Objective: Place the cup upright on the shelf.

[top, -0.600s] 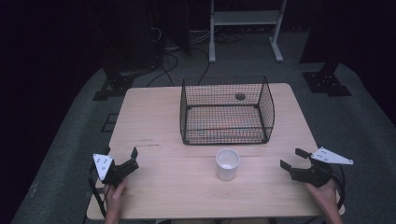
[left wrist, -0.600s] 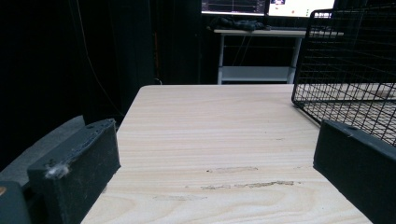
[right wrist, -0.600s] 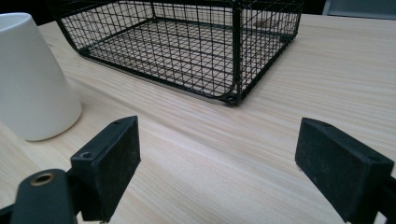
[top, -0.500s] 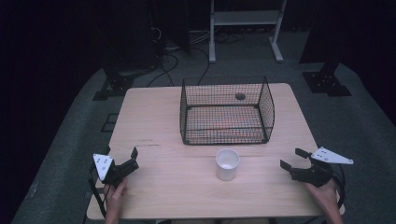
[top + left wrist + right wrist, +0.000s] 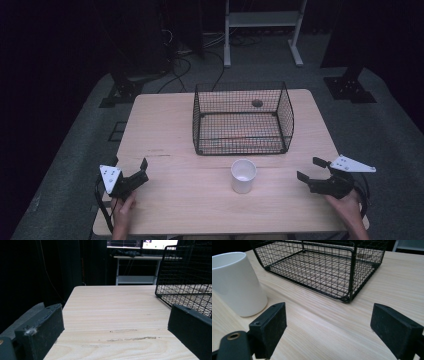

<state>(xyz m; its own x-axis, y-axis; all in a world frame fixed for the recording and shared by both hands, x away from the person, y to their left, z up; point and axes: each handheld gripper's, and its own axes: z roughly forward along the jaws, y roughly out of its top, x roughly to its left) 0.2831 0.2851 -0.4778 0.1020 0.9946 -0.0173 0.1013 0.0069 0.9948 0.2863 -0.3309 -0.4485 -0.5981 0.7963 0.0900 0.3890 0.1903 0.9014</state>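
**Mia:** Nothing has moved since a moment ago. Both grippers, the cup and the basket sit in the same spots.

**Ben:** What do you see from up high?

**Mia:** I see a wooden table [image 5: 165,125]. A white cup [image 5: 243,175] stands upright near the front, in the middle. Just behind it is a black wire basket [image 5: 242,119]. The cup and the basket are close but not touching.

**Ben:** Where are the grippers?

**Mia:** The left gripper [image 5: 131,173] is at the front left corner, held by a hand [image 5: 122,210]. The right gripper [image 5: 310,170] is at the front right, held by the other hand [image 5: 345,205]. The cup is between them, well apart from both, but a bit nearer the right one.

**Ben:** What about the left gripper view?

**Mia:** Its two black jaws stand wide apart with bare table [image 5: 112,315] between them. Nothing is held. The basket [image 5: 187,277] is off to the right.

**Ben:** And the right gripper view?

**Mia:** Its jaws are spread too, with only wood [image 5: 327,327] between them. Nothing is in them. The cup [image 5: 235,282] stands to the left, beyond the left jaw, not touching it. The basket [image 5: 324,267] is farther back, and I can't make out anything in it.
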